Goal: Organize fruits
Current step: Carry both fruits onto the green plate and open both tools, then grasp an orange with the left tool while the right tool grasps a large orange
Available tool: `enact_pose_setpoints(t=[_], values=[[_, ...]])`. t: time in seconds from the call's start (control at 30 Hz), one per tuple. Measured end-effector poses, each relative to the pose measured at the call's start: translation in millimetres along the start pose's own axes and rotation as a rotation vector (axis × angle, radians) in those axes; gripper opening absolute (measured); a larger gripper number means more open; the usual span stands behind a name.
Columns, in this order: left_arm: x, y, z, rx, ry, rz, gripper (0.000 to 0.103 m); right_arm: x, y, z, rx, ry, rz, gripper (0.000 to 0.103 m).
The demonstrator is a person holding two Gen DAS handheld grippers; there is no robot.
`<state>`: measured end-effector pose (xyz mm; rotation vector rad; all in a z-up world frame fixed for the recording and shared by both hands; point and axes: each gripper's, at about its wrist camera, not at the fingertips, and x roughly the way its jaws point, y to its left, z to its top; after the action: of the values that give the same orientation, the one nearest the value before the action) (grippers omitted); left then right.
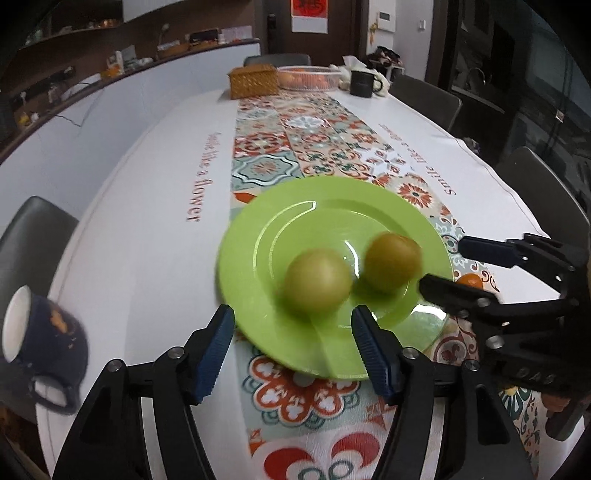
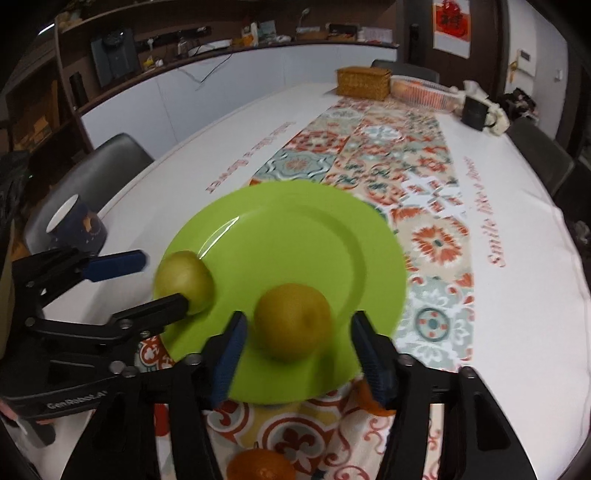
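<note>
Two round yellow-green fruits [image 1: 317, 282] [image 1: 392, 261] resting side by side on the glossy lime-green plate [image 1: 291, 218] in the middle of the desk [image 1: 147, 206]. Left gripper [image 1: 291, 347] and right gripper [image 2: 297, 350] both parted, gripping nothing — each straddling its own fruit without touching it. Best to draw straight back (fruit rolls easily), then fetch the small orange citrus [image 2: 260, 465] nearby. Legible: "Smile like a flower" on the cloth, "GenRobot.AI" on a gripper.

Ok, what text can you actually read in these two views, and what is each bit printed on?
"Smile like a flower": white tablecloth, red script along both long sides.
"GenRobot.AI": left gripper body, white print, right wrist view.
Red wall poster: characters too blurred to read.
Embossed marks on right gripper body: unreadable.
</note>
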<state>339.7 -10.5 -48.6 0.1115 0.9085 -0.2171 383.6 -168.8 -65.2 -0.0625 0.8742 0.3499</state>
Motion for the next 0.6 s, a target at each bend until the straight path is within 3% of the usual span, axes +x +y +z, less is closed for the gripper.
enact_pose_setpoints(t=[0.23, 0.6], values=[[-55, -7, -23, 0.006, -0.080, 0.059, 0.073, -54, 14, -16, -0.041, -0.112, -0.067, 0.065], [-143, -17, -56, -0.044, -0.220, 0.091, 0.088, -140, 34, -45, -0.010, -0.264, -0.088, 0.072]])
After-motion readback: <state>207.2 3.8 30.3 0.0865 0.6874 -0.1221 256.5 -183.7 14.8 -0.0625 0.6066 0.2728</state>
